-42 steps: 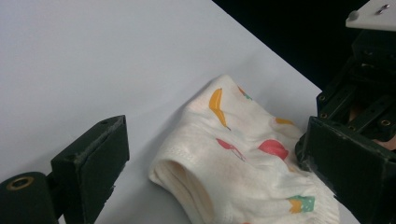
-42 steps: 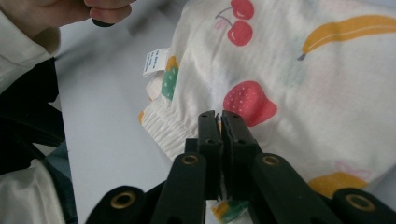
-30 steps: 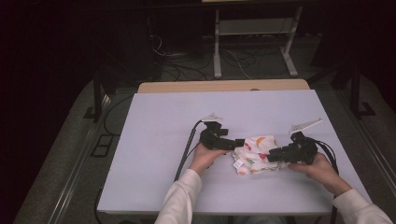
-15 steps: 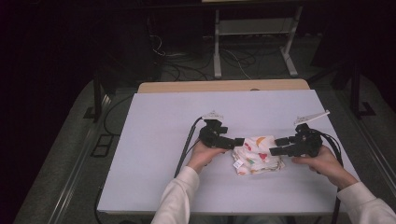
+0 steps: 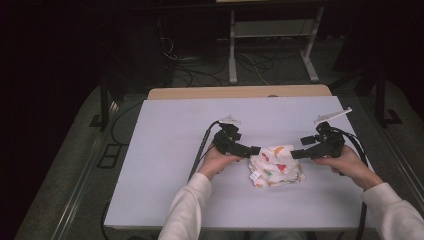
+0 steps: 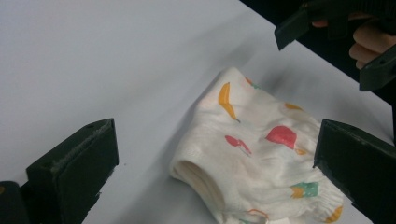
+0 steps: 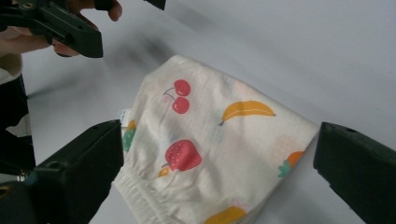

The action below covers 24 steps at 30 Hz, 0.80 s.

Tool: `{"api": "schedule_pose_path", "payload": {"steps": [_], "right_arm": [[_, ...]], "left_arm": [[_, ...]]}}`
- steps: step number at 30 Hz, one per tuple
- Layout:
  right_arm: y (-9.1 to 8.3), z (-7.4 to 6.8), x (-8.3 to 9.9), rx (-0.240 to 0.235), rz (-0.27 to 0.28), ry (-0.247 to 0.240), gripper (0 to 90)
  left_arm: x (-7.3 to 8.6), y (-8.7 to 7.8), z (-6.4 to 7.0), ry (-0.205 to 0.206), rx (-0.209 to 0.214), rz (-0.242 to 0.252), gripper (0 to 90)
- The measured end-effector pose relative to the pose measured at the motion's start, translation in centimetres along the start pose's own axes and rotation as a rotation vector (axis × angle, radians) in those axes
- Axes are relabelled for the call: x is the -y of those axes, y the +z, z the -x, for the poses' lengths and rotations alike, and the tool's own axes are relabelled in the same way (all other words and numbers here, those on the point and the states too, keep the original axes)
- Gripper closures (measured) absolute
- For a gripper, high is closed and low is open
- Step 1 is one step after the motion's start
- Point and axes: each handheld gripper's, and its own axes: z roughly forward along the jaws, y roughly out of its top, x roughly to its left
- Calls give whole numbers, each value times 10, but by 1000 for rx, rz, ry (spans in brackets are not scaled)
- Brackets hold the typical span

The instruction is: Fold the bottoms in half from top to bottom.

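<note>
A folded white cloth (image 5: 275,165) printed with fruit lies on the white table (image 5: 155,150), right of centre. My left gripper (image 5: 254,150) hovers at its upper left corner, tips pointing right, jaws wide open. From the opposite side my right gripper (image 5: 296,154) points left at the cloth's upper right edge, also open. In the left gripper view the cloth (image 6: 261,154) sits between and beyond the spread jaws, folded edge toward me, with the right gripper (image 6: 336,32) at top right. The right gripper view shows the cloth (image 7: 210,140) between its jaws and the left gripper (image 7: 60,25) at top left.
A wooden strip (image 5: 240,92) runs along the table's far edge. Black cables (image 5: 200,150) trail from both grippers across the table and off its front. Behind the table, a metal stand (image 5: 272,45) and loose wires sit on the dark floor.
The right gripper has drawn back to the right and slightly up, off the cloth. The cloth now lies flatter and more compact. The left gripper has barely moved.
</note>
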Motion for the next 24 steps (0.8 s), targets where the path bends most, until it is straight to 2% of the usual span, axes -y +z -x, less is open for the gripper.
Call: {"api": "schedule_pose_path", "payload": {"steps": [3, 12, 20, 24], "right_arm": [[1, 5, -4, -2, -1, 0, 0], [8, 20, -8, -3, 21, 13, 0], [15, 32, -7, 0, 30, 31, 0], [18, 35, -6, 19, 32, 35, 0]], "left_arm": [[-1, 0, -3, 9, -10, -16, 0], [1, 7, -10, -2, -21, -20, 0], [5, 17, -19, -30, -17, -27, 0], [7, 21, -24, -48, -17, -27, 0]]}}
